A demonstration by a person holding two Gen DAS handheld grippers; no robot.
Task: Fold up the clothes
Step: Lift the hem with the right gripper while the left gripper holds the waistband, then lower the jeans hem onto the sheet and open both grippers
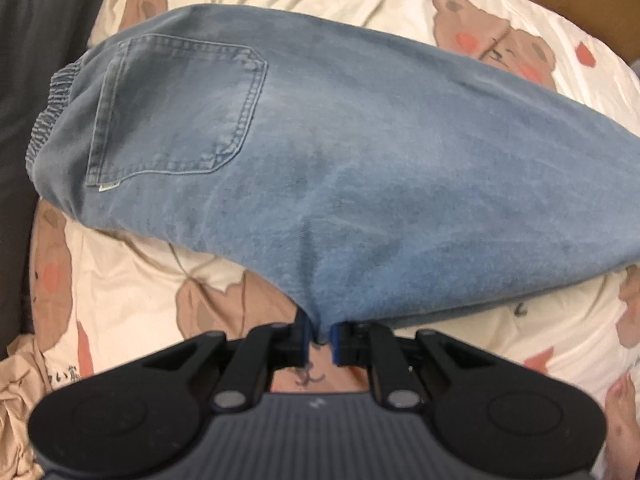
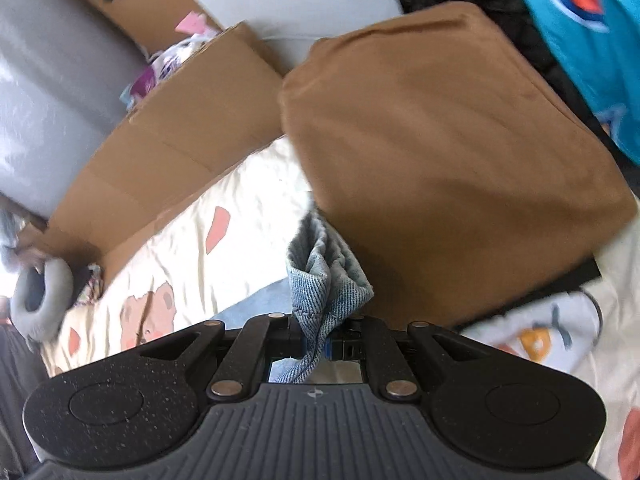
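Light blue jeans (image 1: 320,152) lie across the bear-print bed sheet (image 1: 132,288), back pocket up and elastic waistband at the left. My left gripper (image 1: 320,340) points straight down and is shut on a pinch of the jeans' near edge. In the right wrist view my right gripper (image 2: 316,340) is shut on a bunched fold of the jeans' hem (image 2: 326,276), lifted above the sheet (image 2: 224,240). More blue denim shows just under it.
A folded brown garment (image 2: 440,152) lies just beyond the right gripper, with a turquoise printed garment (image 2: 588,40) behind it. A cardboard box (image 2: 176,152) stands at the bed's edge, a grey ring cushion (image 2: 40,300) beside it. Dark fabric (image 1: 36,80) borders the sheet's left.
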